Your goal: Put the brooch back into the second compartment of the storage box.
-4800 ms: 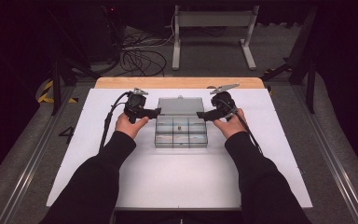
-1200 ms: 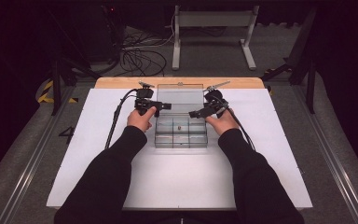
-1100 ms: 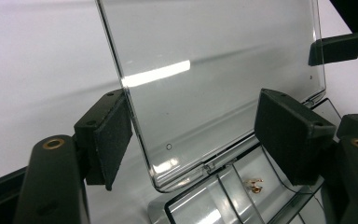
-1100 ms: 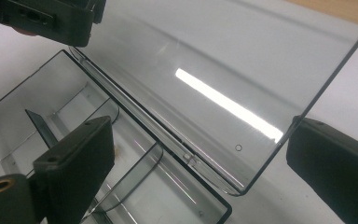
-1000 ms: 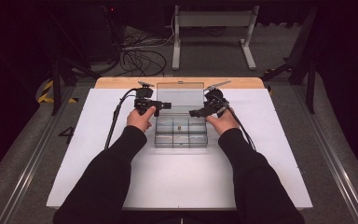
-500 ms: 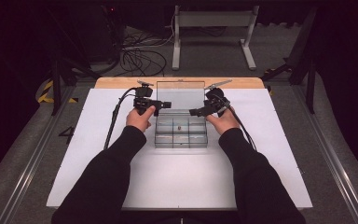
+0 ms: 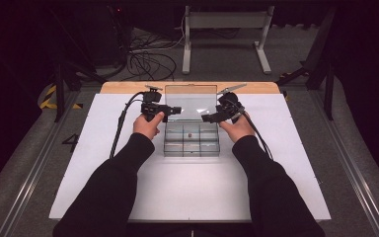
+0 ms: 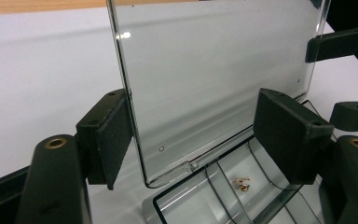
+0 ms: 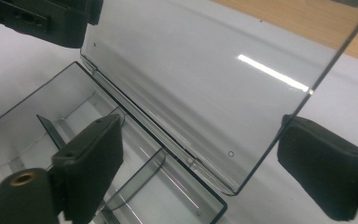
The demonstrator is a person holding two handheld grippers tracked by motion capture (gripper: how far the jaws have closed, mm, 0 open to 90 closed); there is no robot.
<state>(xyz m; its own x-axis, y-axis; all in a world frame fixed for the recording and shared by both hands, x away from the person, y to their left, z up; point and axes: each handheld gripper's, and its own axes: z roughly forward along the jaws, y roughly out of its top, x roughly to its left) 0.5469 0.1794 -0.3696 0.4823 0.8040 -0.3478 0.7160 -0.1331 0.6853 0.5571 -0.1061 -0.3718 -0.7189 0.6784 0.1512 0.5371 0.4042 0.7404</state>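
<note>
So the lid of the clear compartment box is standing up now. A few seconds back it was down flat and shut with both hands parked at the box's sides, so the opening part looks basically done.

Nearest in the left gripper view, the left gripper has its jaws spread wide with the lid's side edge standing between them, close against the left-hand pad (I honestly can't tell if it's touching), while the other pad is well clear. Just beyond the jaws, down past the hinge, a tiny brass-looking bit sits in one compartment.

The right gripper has the lid's other side edge between its jaws too. Those jaws have just been closing a little, but both pads are still off the plastic, so nothing's actually gripped.

In the high view both grippers, left and right, point in at the raised lid from either side, and beyond it there's just white table.

My read: the lid is staying up on its hinge by itself, and the hands are only steadying it or about to let go. If so, the compartments are free to reach into next.
</note>
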